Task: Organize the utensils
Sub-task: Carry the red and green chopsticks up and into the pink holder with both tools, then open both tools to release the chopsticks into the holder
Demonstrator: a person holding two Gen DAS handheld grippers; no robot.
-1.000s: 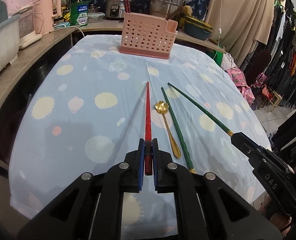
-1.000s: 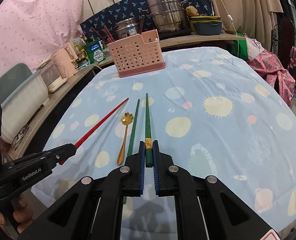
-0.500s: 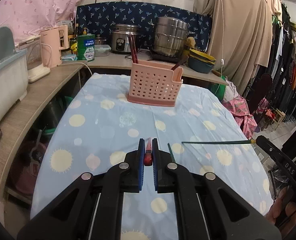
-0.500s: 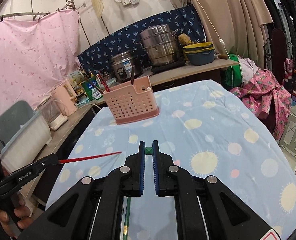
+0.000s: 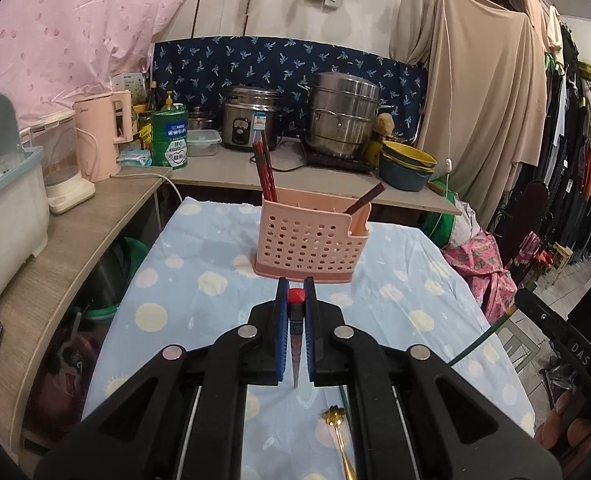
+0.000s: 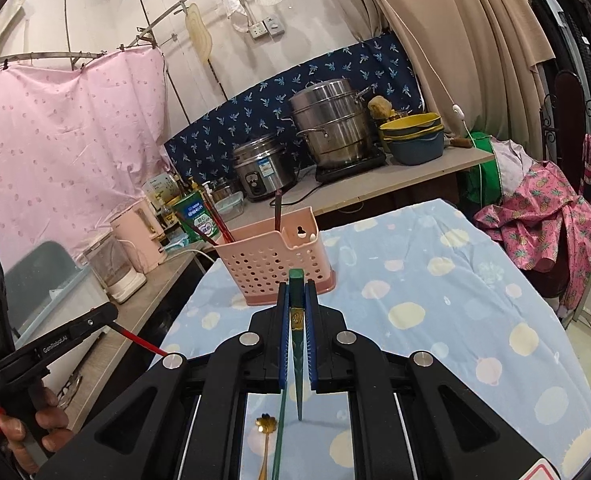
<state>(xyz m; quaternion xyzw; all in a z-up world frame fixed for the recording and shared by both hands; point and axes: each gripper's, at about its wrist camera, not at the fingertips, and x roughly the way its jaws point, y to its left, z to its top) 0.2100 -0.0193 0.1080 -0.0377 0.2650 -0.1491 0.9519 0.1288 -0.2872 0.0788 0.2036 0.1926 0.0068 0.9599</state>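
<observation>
My left gripper (image 5: pixel 295 285) is shut on a red chopstick (image 5: pixel 295 296), held off the table with its thin tip hanging down between the arms. My right gripper (image 6: pixel 296 286) is shut on a green chopstick (image 6: pixel 296 280) in the same way, tip down. The pink perforated utensil holder (image 5: pixel 307 244) stands just beyond both grippers and holds several dark red chopsticks. On the spotted blue cloth below lie a gold spoon (image 6: pixel 265 428) and a second green chopstick (image 6: pixel 281 420). In the right wrist view the left gripper (image 6: pixel 109 316) shows at the left with the red chopstick (image 6: pixel 141 340).
A wooden counter (image 5: pixel 75 240) runs along the left and back, with a pink kettle (image 5: pixel 103 136), a green tin (image 5: pixel 170 138), a rice cooker (image 5: pixel 249 118), a steel steamer pot (image 5: pixel 343 116) and stacked bowls (image 5: pixel 407 168). Clothes hang at the right. The blue tablecloth (image 6: pixel 455 300) drops off at its right edge.
Both grippers have risen and moved toward the pink holder. The red and green chopsticks came off the cloth and now hang tip down. The spoon and second green chopstick stayed put.
</observation>
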